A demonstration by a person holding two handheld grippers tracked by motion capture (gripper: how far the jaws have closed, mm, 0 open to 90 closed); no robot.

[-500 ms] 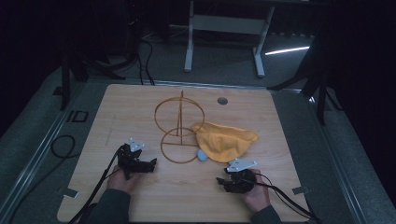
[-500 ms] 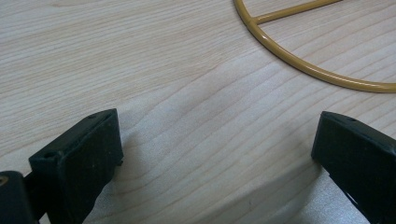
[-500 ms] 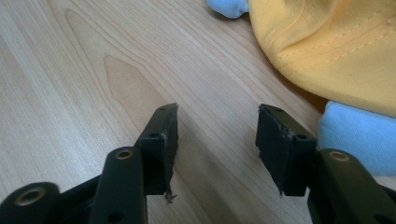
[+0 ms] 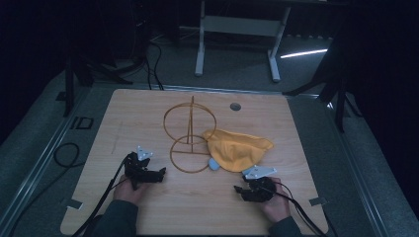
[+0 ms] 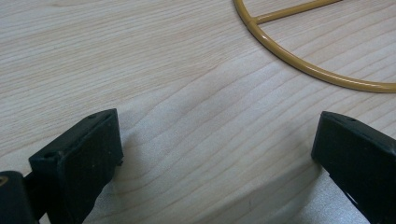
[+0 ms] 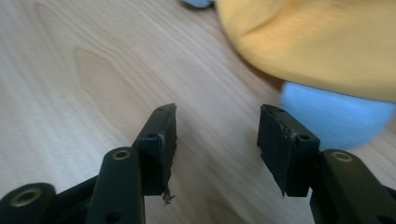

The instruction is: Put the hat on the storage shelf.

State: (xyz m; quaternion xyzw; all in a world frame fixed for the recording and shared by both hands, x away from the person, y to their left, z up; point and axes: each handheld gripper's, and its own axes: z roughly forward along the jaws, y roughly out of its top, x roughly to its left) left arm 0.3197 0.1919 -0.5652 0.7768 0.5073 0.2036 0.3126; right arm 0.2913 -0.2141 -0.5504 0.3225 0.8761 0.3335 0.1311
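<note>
Both grippers' fingers [image 5: 77, 158] apart — empty.

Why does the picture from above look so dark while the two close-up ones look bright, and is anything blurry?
The high view is dim: only the wooden table catches light and the room behind is nearly black. The left gripper view is bright and sharp, the wood grain and wire stand crisp. The right gripper view is bright too, but the orange cloth and the blue thing under it are soft and blurred.
</note>
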